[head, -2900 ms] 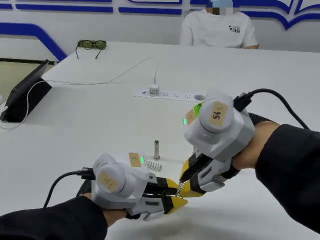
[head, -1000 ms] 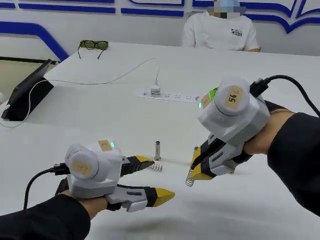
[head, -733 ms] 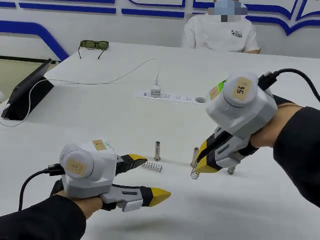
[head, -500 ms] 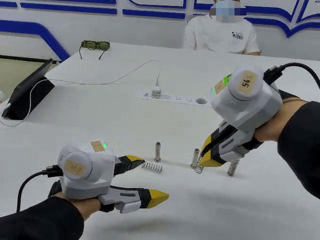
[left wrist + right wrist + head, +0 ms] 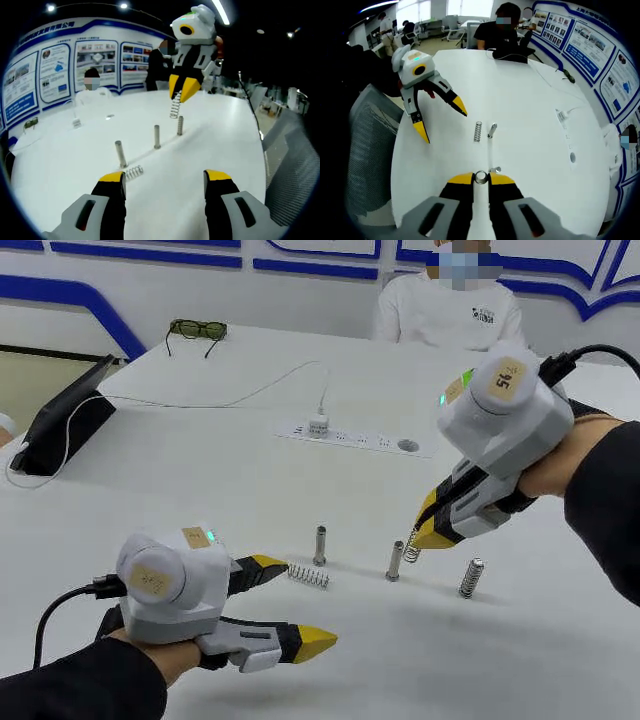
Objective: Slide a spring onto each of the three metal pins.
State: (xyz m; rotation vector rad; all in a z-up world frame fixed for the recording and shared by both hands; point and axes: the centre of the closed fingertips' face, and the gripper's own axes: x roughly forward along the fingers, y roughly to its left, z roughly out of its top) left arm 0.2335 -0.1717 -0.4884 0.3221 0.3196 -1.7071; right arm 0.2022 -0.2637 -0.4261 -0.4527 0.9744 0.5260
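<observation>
Lifted off the table since a moment ago, the right gripper pinches a spring just above and right of the middle pin. The left gripper hovers near, jaws spread. A loose spring lies beside the left pin. A third spring sleeves the right pin.

A big white table in a bright room.
The white table runs on far ahead of the left gripper and the right gripper. Past the left gripper, to its left, a dark tablet leans up, and dark glasses lie further off. A white power strip lies ahead, between the two. Beyond the right gripper a person in a white shirt sits by a white wall with blue bands. Posters hang there.
</observation>
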